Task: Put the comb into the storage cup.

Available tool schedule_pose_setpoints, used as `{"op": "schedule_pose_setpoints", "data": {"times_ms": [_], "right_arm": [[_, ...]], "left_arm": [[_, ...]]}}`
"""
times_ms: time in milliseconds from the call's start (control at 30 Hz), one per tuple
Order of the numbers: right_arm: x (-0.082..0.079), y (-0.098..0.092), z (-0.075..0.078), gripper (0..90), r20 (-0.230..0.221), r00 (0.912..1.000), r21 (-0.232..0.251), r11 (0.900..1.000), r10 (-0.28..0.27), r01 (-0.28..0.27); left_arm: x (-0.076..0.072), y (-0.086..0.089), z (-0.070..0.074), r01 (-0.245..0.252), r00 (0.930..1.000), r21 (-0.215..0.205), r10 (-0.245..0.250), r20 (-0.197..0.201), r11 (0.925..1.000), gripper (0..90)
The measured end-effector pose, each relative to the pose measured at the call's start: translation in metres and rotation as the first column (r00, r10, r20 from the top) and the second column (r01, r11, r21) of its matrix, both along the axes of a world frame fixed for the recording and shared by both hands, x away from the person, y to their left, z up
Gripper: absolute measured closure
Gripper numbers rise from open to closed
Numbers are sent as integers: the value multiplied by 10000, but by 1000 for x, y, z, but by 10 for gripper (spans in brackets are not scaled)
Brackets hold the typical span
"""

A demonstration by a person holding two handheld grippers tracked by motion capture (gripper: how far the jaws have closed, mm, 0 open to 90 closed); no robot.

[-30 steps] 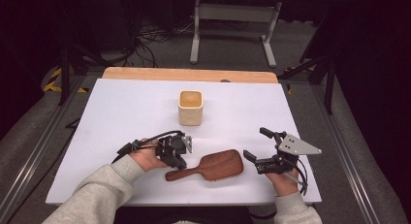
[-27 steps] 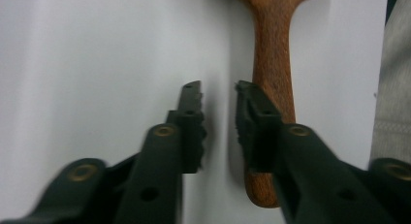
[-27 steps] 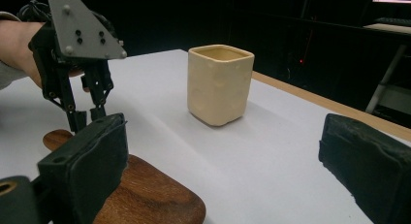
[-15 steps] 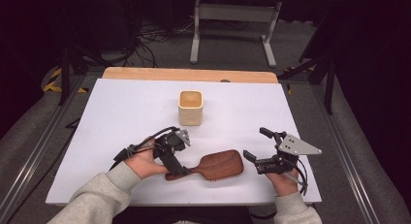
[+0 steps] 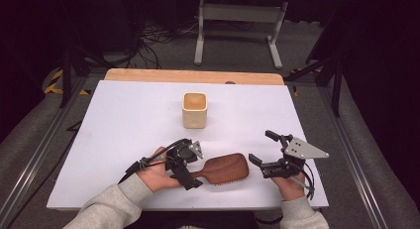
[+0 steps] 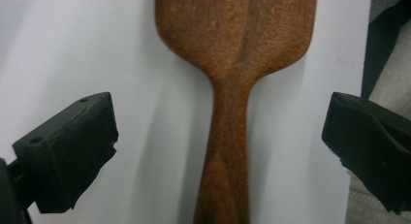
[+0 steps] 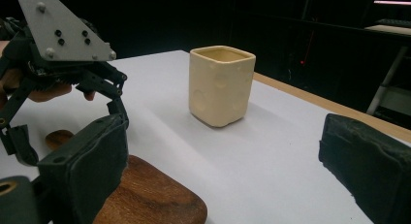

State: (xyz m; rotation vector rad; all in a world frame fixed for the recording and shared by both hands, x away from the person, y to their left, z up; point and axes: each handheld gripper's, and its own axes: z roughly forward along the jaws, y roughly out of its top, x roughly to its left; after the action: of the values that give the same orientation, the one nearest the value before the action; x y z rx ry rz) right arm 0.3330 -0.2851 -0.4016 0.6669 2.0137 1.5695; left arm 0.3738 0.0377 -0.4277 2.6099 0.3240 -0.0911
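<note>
left tongs (image 5: 190, 164): jaws just opening, now wide | right tongs (image 5: 265, 149): jaws apart

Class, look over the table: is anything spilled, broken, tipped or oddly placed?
Nothing stands out. The cream square cup stands upright; the brown wooden hairbrush lies flat, bristles down, its handle between the open left gripper, untouched.

In the left gripper view, the wooden hairbrush (image 6: 232, 88) runs off the top and bottom edges. In the high view, the left gripper (image 5: 190, 164) covers the brush's handle, and its bristles are too small to make out.
</note>
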Motion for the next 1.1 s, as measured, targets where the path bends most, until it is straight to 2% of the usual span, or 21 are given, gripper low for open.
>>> {"op": "schedule_pose_setpoints", "data": {"times_ms": [100,200,300,433,600,667,800,867,967,1100], "right_arm": [[0,0,0,42,-23,10000,-1,10000,12,-12],[0,0,0,42,-22,10000,1,10000,21,-21],[0,0,0,42,-35,10000,-3,10000,44,-44],[0,0,0,42,-43,10000,-2,10000,52,-52],[0,0,0,42,-29,10000,-4,10000,53,-53],[0,0,0,42,-37,10000,2,10000,57,-57],[0,0,0,42,-31,10000,-11,10000,68,-68],[0,0,0,42,-22,10000,3,10000,64,-64],[0,0,0,42,-25,10000,-18,10000,65,-65],[0,0,0,42,-46,10000,-13,10000,59,-59]], "left_arm": [[-2,-4,-3,65,10000,121,-65,62,9999,13],[-3,-7,-5,22,9998,297,-27,189,9996,50],[-2,-8,-6,77,9999,396,-83,144,9992,105],[-2,-11,-8,195,9998,623,-198,38,9979,218],[-3,-12,-9,118,9999,564,-119,25,9983,339],[-3,-14,-10,173,9998,658,-176,43,9977,401],[-6,-17,-10,99,9990,863,-135,415,9962,524],[-6,-17,-9,51,9990,827,-88,447,9966,582],[-9,-18,-9,164,9974,985,-232,676,9950,683],[-13,-20,-8,277,9948,1179,-390,945,9926,715]]}}
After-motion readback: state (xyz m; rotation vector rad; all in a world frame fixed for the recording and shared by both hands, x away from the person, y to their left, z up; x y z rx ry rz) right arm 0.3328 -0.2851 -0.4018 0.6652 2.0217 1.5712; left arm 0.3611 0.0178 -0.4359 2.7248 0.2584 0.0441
